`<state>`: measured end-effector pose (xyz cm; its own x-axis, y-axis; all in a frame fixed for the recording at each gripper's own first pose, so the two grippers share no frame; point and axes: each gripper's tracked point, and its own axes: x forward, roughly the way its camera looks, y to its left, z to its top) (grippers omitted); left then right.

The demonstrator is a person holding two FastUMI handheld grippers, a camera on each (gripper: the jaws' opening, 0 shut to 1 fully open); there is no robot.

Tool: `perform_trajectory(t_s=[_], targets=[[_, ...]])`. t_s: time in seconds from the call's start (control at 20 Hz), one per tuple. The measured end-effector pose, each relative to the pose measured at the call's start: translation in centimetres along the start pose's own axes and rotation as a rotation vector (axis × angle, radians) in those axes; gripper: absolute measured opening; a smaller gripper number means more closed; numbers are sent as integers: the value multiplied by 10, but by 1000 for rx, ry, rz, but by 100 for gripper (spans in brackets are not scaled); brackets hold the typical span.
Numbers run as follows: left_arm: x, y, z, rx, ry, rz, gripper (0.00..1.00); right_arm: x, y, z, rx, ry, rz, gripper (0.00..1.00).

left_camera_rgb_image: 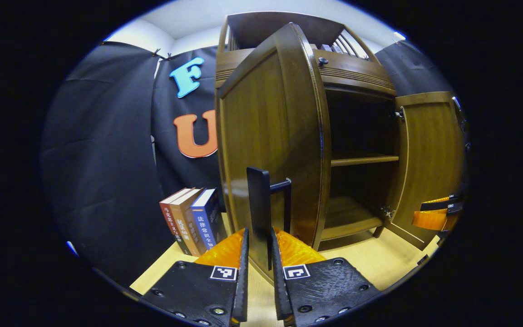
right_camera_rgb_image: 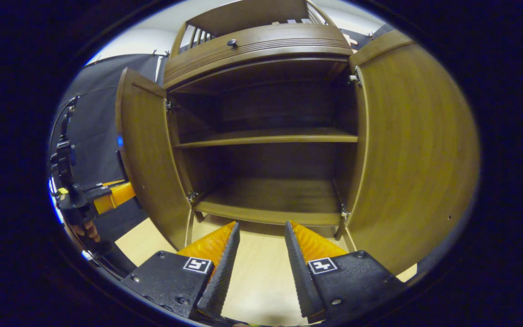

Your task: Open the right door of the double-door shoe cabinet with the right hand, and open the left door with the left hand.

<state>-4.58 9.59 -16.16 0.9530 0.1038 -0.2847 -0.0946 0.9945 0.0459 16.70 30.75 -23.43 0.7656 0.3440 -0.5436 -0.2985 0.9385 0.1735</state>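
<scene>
Now: left claw point(left_camera_rgb_image: 258, 254) clamped on left door handle point(left_camera_rgb_image: 261, 204) | right claw point(right_camera_rgb_image: 261, 254) open, empty | both doors swung open.

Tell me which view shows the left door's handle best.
The left gripper view: the black handle stands upright just ahead, between the left gripper's fingers, on the open left door. In the right gripper view that door shows its inner face, with the handle hidden behind it.
</scene>
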Motion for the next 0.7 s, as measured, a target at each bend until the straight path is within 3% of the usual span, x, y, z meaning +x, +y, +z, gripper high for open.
perform_trajectory(t_s=[0.35, 0.4, 0.45, 0.5, 0.55, 0.7], targets=[[-15, 50, -5, -64, 8, 90, 23, 8, 16, 5, -26, 1, 20, 67], [-17, 56, -7, -72, 13, 101, 26, 10, 18, 5, -29, 5, 23, 71], [-19, 63, -7, -81, 12, 115, 23, 11, 20, 5, -32, 8, 24, 71], [-18, 71, -9, -93, 18, 123, 27, 11, 23, 5, -34, 10, 26, 71], [-21, 78, -9, -106, 17, 134, 18, 12, 25, 5, -33, 10, 29, 71], [-29, 94, -13, -146, 29, 142, 22, 12, 29, 6, -42, 7, 31, 67]])
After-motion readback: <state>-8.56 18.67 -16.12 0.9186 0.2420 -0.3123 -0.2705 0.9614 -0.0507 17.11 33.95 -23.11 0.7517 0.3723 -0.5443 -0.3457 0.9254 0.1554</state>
